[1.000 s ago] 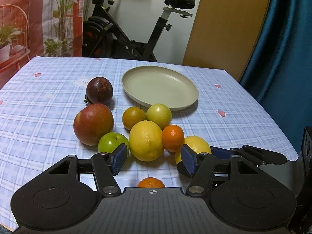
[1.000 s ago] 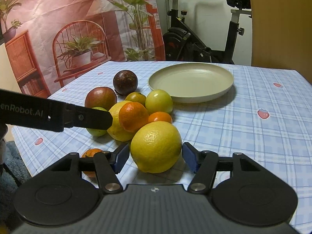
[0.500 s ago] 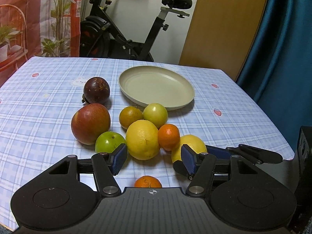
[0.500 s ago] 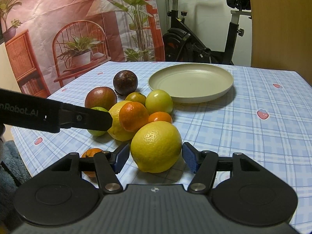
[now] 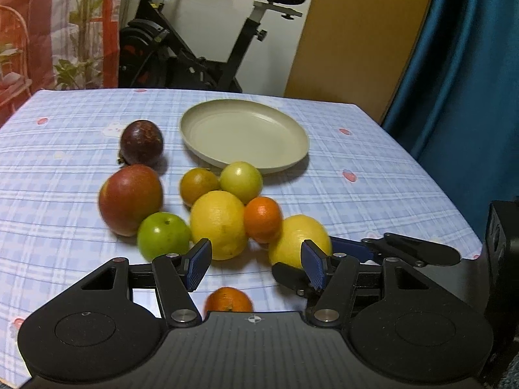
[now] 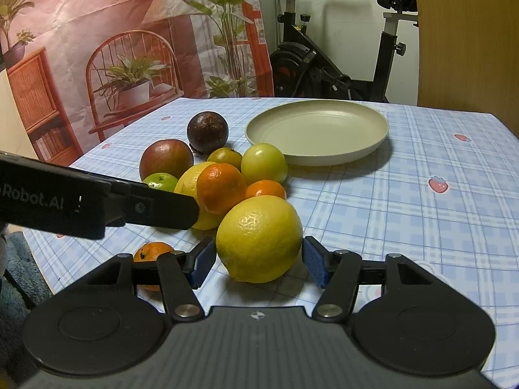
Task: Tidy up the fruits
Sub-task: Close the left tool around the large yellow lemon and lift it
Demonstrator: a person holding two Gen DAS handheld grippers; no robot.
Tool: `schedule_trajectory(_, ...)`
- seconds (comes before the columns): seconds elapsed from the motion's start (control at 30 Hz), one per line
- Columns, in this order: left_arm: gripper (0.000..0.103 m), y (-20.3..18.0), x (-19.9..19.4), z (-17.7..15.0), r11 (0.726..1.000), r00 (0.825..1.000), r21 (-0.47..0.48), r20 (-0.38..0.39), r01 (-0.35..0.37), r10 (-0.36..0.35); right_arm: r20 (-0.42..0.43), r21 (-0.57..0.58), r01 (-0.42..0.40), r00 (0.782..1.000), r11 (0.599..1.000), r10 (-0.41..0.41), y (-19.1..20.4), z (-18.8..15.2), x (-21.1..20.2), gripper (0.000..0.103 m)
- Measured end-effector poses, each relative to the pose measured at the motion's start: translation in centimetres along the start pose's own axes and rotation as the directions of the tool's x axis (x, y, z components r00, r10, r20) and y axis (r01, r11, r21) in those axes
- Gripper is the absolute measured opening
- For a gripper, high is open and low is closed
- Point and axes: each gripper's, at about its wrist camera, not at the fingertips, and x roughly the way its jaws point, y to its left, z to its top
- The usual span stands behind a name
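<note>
You have nine fruits on the checked tablecloth (image 5: 373,168) beside one bare plate (image 6: 324,142). Your right gripper (image 6: 258,261) is spread wide around the nearest lemon (image 6: 259,238), pads just beside it. Your left gripper (image 5: 256,265) gapes over a tangerine (image 5: 228,300), gripping nothing; its arm crosses in front of the pile.

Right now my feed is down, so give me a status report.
Right hand-held gripper open around the front lemon, not clamped. Left hand-held gripper open, empty, above the table. Plate bare. Path to it clear.
</note>
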Motion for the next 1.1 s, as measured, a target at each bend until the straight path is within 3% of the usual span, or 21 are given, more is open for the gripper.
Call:
schedule_trajectory(0.27, 0.06, -0.3, 1.6, 0.0, 0.998, 0.996, -0.021, -0.065, 0.058, -0.06, -0.001, -0.001, -0.002, 1.0, 1.0, 0.002, -0.1, 0.0, -0.1, 0.06)
schedule_trajectory(0.47, 0.058, 0.1, 2.4, 0.3, 0.994, 0.994, -0.075, -0.072, 0.078, -0.084, -0.001, 0.003, -0.002, 1.0, 1.0, 0.002, 0.0, 0.0, -0.1, 0.06)
schedule_trajectory(0.67, 0.058, -0.6, 3.1, 0.6, 0.994, 0.992, -0.063, -0.078, 0.093, -0.098, 0.0, 0.001, 0.0, 1.0, 1.0, 0.0, 0.2, 0.0, -0.2, 0.06)
schedule_trajectory(1.1, 0.065, -0.8, 4.2, 0.7, 0.992, 0.991, -0.07, -0.082, 0.102, -0.108, -0.001, 0.005, 0.001, 1.0, 1.0, -0.001, 0.2, 0.0, -0.1, 0.06)
